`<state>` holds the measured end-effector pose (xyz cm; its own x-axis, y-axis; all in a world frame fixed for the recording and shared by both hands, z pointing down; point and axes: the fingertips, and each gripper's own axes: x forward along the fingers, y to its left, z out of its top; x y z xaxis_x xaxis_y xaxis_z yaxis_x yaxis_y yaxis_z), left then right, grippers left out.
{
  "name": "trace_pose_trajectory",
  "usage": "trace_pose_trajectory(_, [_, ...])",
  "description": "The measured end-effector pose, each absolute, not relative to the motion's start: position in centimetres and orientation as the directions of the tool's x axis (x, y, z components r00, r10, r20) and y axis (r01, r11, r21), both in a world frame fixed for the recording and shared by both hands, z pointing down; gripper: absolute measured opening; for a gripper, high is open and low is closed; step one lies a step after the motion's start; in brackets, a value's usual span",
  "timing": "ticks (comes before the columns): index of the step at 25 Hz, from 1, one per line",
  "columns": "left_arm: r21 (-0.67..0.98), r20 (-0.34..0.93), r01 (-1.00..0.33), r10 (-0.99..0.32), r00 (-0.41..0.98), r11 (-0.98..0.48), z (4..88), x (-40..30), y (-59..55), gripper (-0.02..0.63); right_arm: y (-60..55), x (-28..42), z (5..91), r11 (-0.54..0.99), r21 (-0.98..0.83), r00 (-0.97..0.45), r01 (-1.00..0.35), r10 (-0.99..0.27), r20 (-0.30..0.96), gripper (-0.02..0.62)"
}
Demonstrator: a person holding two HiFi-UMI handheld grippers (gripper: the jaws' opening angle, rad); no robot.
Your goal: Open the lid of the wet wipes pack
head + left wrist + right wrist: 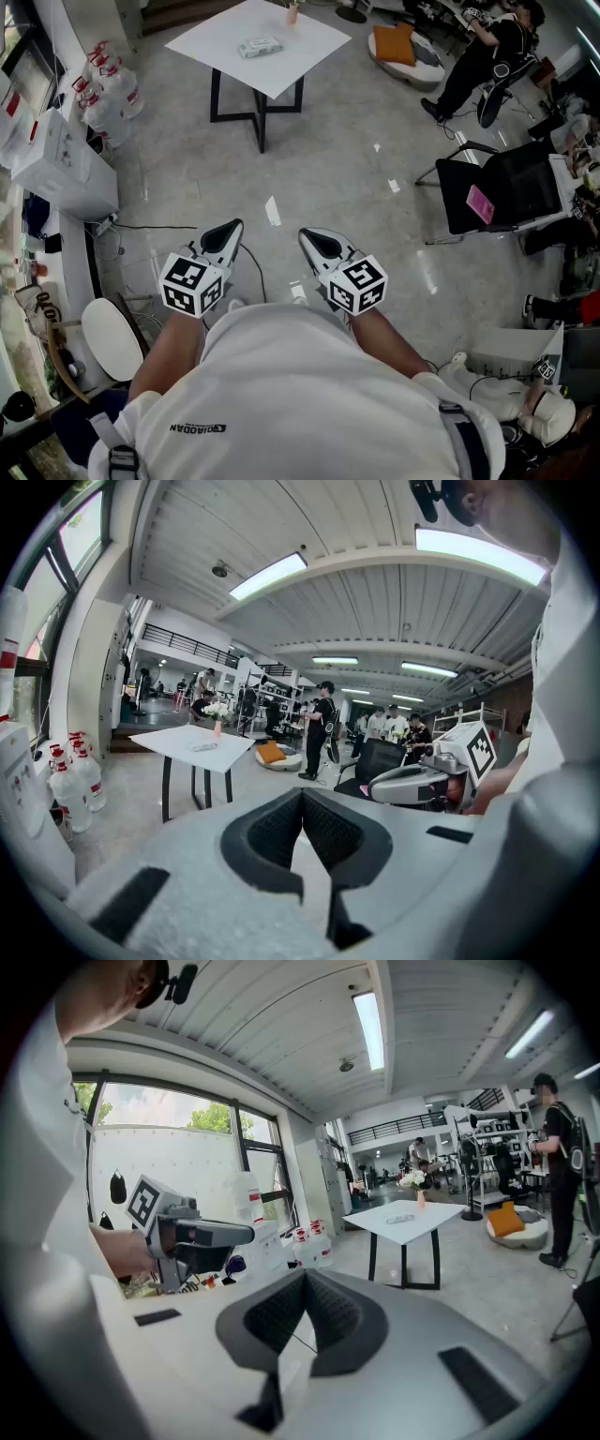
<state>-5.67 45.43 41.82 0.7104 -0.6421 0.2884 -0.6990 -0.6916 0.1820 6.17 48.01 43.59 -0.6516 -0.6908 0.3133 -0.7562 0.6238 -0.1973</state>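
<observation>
white counter stands well ahead of you, the wet wipes pack lying near its middle, too far to read its lid. your left tongs and right tongs are closed on nothing, close to your body. this looks like the approach step: walk up, then part 1 pair for the lid.

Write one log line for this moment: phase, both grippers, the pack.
phase: before reach | left gripper: shut, empty | right gripper: shut, empty | wet wipes pack: on white table, far ahead, untouched
</observation>
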Motion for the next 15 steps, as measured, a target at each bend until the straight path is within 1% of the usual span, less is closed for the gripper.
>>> trace_pose_trajectory(10, [0.167,0.283,-0.690,-0.636,0.718,-0.704,41.7,-6.6,45.8,0.008,48.7,5.0,43.5,0.624,-0.204,-0.654,-0.755,-0.690,0.309,0.005])
trace_pose_trajectory(15, [0.188,0.306,-0.685,-0.621,0.722,-0.704,42.5,-7.8,45.7,0.008,48.8,3.3,43.6,0.617,-0.243,-0.663,-0.748,-0.678,0.318,0.006])
